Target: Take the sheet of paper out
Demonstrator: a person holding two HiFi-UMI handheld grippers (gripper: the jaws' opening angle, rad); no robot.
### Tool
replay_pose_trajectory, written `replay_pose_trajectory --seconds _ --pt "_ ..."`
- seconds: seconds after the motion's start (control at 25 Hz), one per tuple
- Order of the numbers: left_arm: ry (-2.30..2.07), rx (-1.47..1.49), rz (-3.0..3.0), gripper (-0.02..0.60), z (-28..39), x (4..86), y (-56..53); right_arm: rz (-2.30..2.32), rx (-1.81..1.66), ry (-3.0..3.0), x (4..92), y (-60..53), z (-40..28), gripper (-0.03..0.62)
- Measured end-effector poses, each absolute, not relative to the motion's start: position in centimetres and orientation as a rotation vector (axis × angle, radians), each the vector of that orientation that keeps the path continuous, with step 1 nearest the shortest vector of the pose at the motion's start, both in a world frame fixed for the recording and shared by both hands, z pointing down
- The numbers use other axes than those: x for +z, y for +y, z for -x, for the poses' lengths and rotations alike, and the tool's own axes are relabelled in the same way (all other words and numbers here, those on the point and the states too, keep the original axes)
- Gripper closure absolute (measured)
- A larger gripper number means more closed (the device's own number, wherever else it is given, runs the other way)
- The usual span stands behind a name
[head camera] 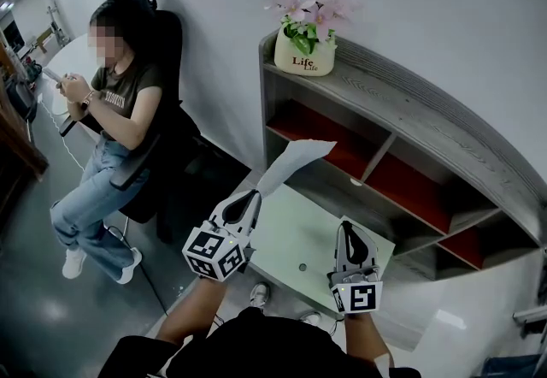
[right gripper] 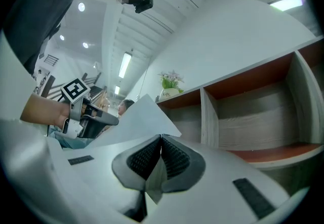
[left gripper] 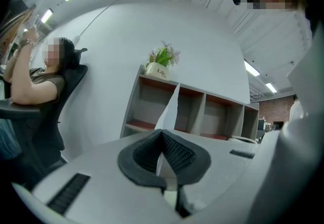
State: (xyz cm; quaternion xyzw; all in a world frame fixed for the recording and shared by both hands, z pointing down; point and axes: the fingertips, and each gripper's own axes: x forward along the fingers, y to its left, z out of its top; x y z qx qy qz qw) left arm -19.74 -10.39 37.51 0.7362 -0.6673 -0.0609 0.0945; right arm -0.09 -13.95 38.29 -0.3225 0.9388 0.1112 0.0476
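Both grippers are holding the sheet of paper [head camera: 297,158].

- The left gripper [head camera: 253,196] is pressing its fingers [left gripper: 178,155] together on the sheet. In the left gripper view the sheet is rising from them as a thin upright sliver.
- The right gripper [head camera: 351,228] is clamping the sheet with its fingers [right gripper: 175,159] in the same way. In the right gripper view the paper is fanning out leftward toward the other gripper.

Location: the sheet is hanging in the air in front of the grey shelf unit [head camera: 427,124]. It is appearing clear of the compartments, with one corner curling up on the flower pot [head camera: 304,56] side. The red-backed compartments on show are looking empty.

A pale green flat surface [head camera: 295,244] is lying below and between the grippers. I cannot tell whether it is a bench top or more of the sheet.

Progress (judgement): the taking-out is looking essentially done, since the sheet is sitting outside the shelf under a two-point grip. What is left is probably carrying it off and setting it down. The paper is thin, so an uneven pull is risking a crease or tear.
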Motion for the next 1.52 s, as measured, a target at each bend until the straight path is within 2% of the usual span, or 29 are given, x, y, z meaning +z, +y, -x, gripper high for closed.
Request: replay_pose_trajectory --seconds 0.48,1.52 --pt "-1.997 -0.291 -2.203 0.574 18.6 36.0 -10.2 0.963 0.354 2.819 36.6 -14.0 0.2 0.568" --pt "-1.972 -0.253 -2.212 0.574 16.9 36.8 -10.7 1.014 0.377 2.84 36.5 -14.7 -1.1 0.569"
